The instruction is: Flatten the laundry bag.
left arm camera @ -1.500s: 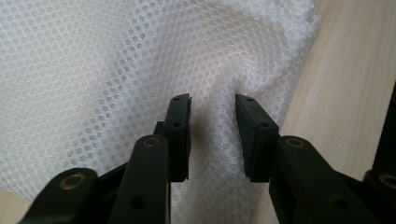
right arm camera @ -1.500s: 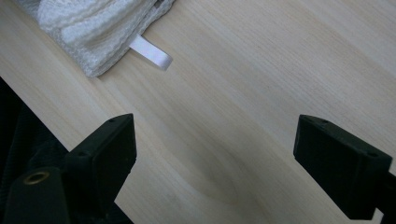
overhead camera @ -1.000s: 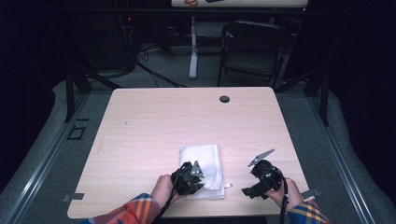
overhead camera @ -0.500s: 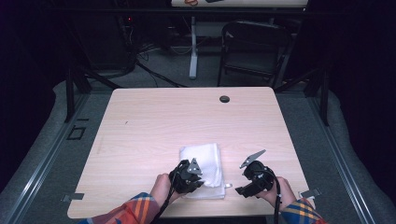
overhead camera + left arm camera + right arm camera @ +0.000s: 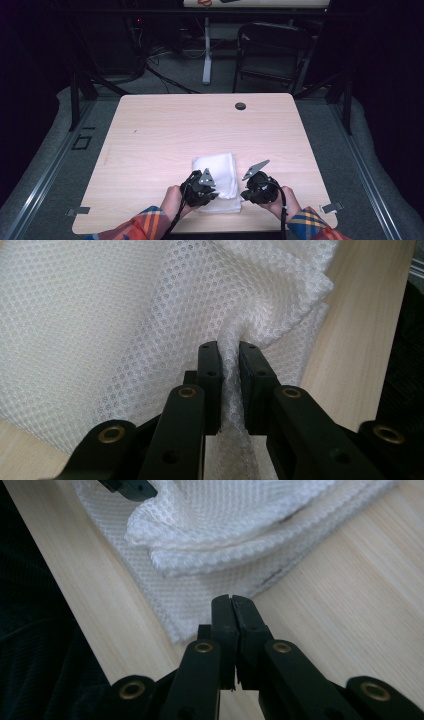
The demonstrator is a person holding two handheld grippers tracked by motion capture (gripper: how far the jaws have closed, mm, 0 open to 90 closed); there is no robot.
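Beyond the folded white cloth (image 5: 217, 175), bare table (image 5: 175, 130), grommet (image 5: 240, 106).

cloth (image 5: 220, 172): 1 | gripper: 2, left (image 5: 207, 192), right (image 5: 246, 192) | table (image 5: 165, 130): 1 | chair (image 5: 270, 50): 1

Cloth (image 5: 220, 172) on table's (image 5: 165, 130) near edge

I see light wood-grain tabletop (image 5: 165, 130), rounded corners, standing on grey floor (image 5: 60, 135). Small dark round cap (image 5: 240, 106) sits in tabletop near far edge, right of centre. White mesh cloth (image 5: 220, 172) lies folded in layers near my edge of tabletop, slightly right of centre, one corner bunched up off wood. In right gripper view I see cloth's layered edges (image 5: 200, 555) flat on wood. Far half bare.
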